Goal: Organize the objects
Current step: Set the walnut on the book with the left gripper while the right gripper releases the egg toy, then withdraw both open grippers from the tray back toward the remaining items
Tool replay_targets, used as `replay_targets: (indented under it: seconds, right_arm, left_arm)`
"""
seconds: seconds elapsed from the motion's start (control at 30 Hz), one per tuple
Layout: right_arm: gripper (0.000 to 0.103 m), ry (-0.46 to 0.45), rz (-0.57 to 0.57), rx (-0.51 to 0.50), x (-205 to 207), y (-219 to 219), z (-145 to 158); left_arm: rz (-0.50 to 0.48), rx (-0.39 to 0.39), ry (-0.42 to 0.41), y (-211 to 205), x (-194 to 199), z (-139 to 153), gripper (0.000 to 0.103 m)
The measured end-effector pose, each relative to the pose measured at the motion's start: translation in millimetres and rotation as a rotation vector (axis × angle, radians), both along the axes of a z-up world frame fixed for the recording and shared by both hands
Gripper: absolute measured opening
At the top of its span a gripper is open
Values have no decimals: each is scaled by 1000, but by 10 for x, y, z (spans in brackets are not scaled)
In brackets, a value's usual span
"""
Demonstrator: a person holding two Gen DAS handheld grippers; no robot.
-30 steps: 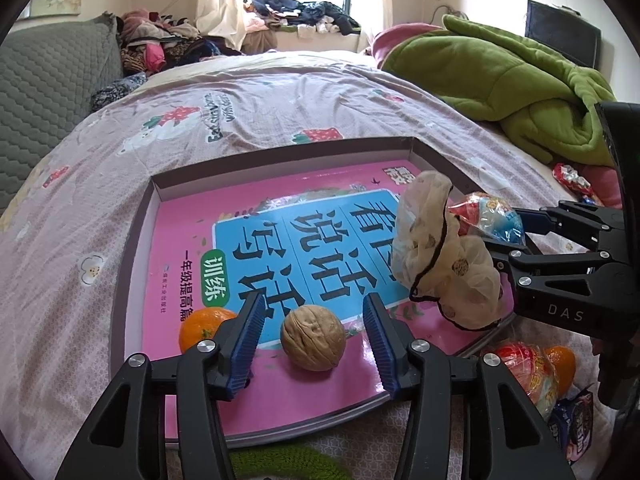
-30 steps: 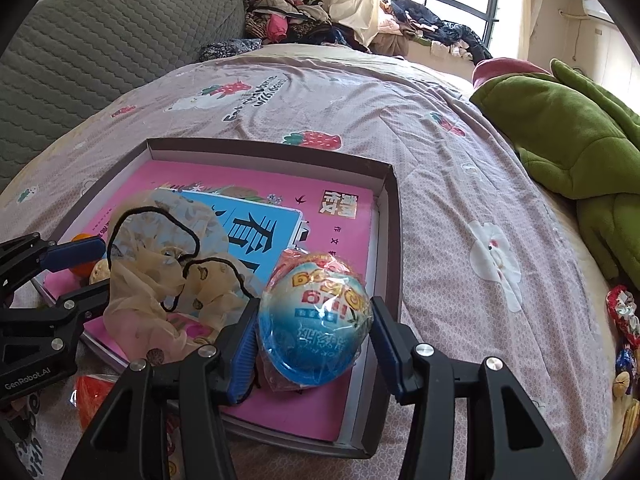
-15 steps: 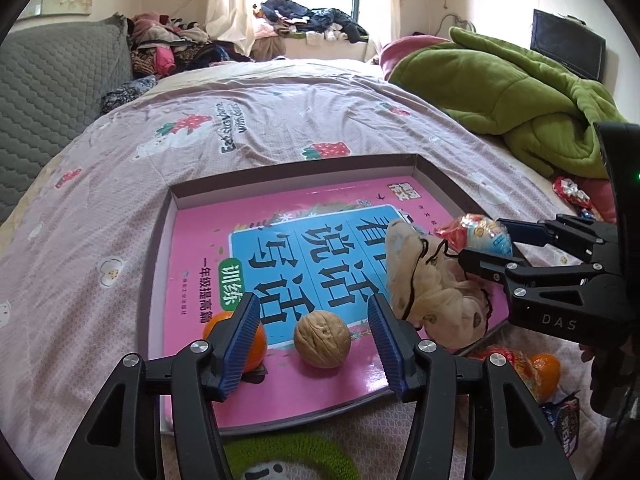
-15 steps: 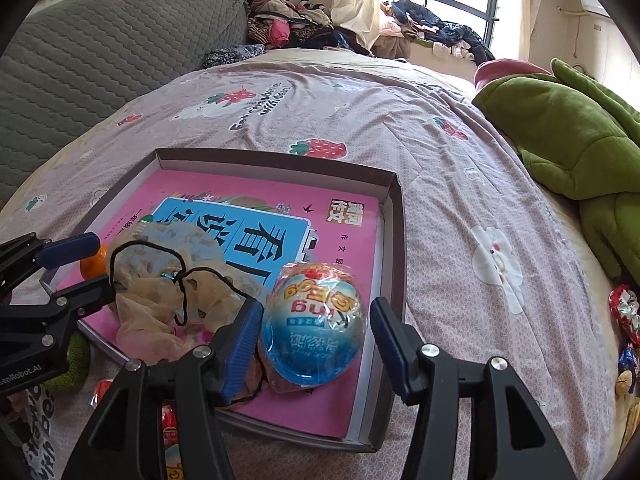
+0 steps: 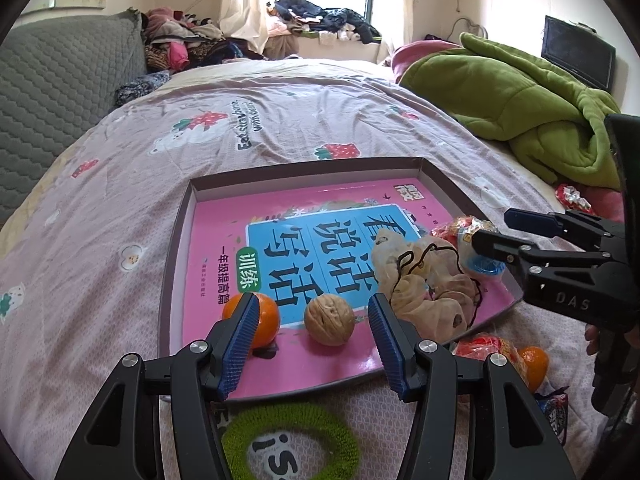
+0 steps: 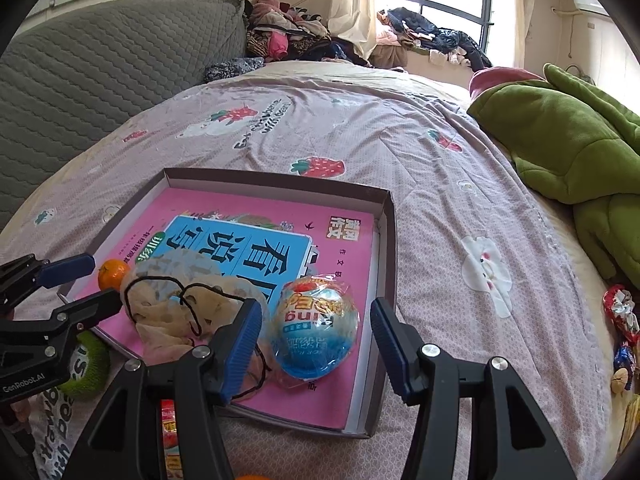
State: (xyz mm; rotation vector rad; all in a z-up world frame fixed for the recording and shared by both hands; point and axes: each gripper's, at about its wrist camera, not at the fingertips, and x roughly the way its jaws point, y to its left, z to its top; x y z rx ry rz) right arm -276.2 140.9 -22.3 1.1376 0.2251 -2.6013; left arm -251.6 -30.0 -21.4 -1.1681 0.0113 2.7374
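Note:
A shallow box (image 5: 176,240) (image 6: 386,240) lies on the bed with a pink book (image 5: 224,220) in it. On the book lie a walnut (image 5: 329,320), an orange (image 5: 256,320) (image 6: 113,274), a beige mesh bag with a black cord (image 5: 428,280) (image 6: 176,304) and a blue wrapped toy egg (image 6: 318,330) (image 5: 476,236). My left gripper (image 5: 312,344) is open, just short of the walnut. My right gripper (image 6: 316,344) is open, with the egg lying free between its fingers.
A green ring (image 5: 288,444) lies before the box. A red snack packet (image 5: 488,348) and a second orange (image 5: 534,364) lie off its right corner. A green blanket (image 5: 520,100) is heaped at right. Candy (image 6: 622,316) lies on the sheet.
The mesh bag dropped from the air onto the book. My right gripper opened and let go of the egg. Both grippers pulled back from the box.

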Motion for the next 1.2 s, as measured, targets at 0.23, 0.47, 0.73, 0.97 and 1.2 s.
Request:
replay_targets:
  seconds: [0.23,0.47,0.73,0.97,1.2]
  right_arm:
    - [56,5,5,-18,66,-9,70]
    - [57,25,8,-39,175,-13,163]
    - [57,67,25,-65,325,-32,363]
    - [58,115,48,-82,471,-60,567]
    - [62,160,55,-104,603,-48,734]
  left_arm:
    - [10,15,-6,-14,93,35,59]
    - [7,27,0,-12,205,121,63]
    - [17,38,20,-40,361,256,63]
    - [27,46,38,-89,468,372,63]
    - [34,43,63,-120,594,491,63]
